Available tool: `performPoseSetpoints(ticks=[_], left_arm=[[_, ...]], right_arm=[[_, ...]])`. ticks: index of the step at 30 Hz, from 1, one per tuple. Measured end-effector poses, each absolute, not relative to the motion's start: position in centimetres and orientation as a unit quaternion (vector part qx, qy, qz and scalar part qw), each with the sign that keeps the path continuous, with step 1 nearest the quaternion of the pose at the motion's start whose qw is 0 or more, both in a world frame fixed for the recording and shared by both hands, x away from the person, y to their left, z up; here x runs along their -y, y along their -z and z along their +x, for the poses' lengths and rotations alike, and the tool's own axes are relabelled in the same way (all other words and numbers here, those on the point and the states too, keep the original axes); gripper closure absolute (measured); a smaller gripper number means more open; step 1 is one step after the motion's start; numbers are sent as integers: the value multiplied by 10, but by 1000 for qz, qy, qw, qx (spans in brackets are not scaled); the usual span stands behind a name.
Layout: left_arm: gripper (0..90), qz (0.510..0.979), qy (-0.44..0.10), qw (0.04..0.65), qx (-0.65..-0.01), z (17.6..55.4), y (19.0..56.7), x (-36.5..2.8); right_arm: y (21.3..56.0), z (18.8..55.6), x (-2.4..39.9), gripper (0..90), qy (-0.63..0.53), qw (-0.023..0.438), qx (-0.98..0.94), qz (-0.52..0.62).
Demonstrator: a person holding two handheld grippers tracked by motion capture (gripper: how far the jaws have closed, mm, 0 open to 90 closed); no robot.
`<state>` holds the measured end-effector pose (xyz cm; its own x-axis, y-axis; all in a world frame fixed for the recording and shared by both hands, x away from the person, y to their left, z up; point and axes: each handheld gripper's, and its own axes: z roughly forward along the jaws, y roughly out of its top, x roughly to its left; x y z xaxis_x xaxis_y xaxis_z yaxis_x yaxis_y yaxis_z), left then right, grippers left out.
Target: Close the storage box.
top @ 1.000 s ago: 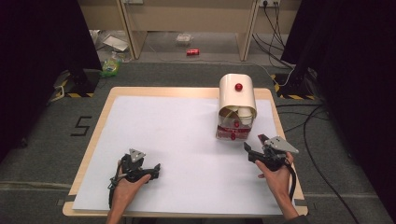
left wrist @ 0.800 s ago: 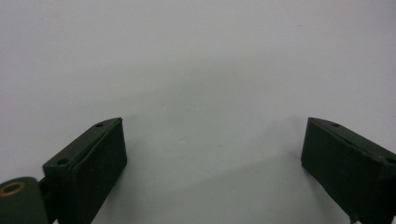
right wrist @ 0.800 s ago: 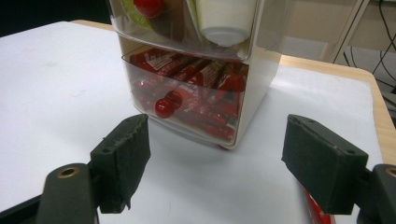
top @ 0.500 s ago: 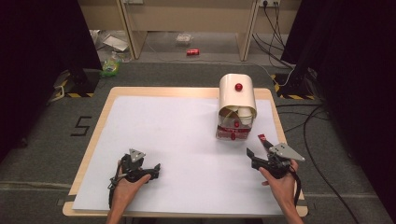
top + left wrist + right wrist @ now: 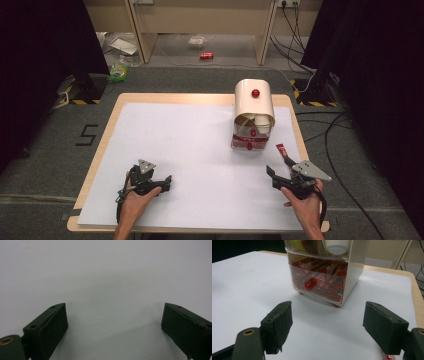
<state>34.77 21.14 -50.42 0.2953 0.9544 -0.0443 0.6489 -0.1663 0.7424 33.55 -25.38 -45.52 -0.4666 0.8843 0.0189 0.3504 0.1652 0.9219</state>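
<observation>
Since the earlier high-view frames, right gripper (image 5: 280, 170) drawn back toward the lower right of the frame, away from the cream storage box (image 5: 254, 117) and now well apart from it; left gripper (image 5: 159, 184) unchanged at lower left, resting low over the white table cover (image 5: 190, 140). Box itself not shifted: upright in the upper right part of the table, red knob (image 5: 255, 93) on its rounded top. In the right gripper view, box at upper centre, its clear lower drawer (image 5: 322, 282) packed with red sachets, a small red drawer knob (image 5: 308, 285) at the front, a white cup (image 5: 336, 246) on the shelf above. One loose red sachet (image 5: 283, 151) lying flat on the cover between box and right gripper, its end also visible at the lower right of the right gripper view (image 5: 388, 356), just under the jaw there. Right gripper released, jaws spread wide, nothing between them. Left gripper likewise released, jaws wide over bare cover (image 5: 105, 277). Judged step in hand: picking up the loose sachet. Advised: tilt down, centre the jaws across the sachet's narrow width, lower until the tips almost touch the cover, then close gently to avoid sliding the flat packet. Risk noted: thin packet slipping out or the cover being pinched with it.
</observation>
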Motion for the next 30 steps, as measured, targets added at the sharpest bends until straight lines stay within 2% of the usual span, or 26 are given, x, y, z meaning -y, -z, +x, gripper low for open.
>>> performPoseSetpoints(ticks=[30], left_arm=[[63,729,-225,340,-550,348,504,-211]], right_arm=[[464,310,261,216,-460,239,-738,432]])
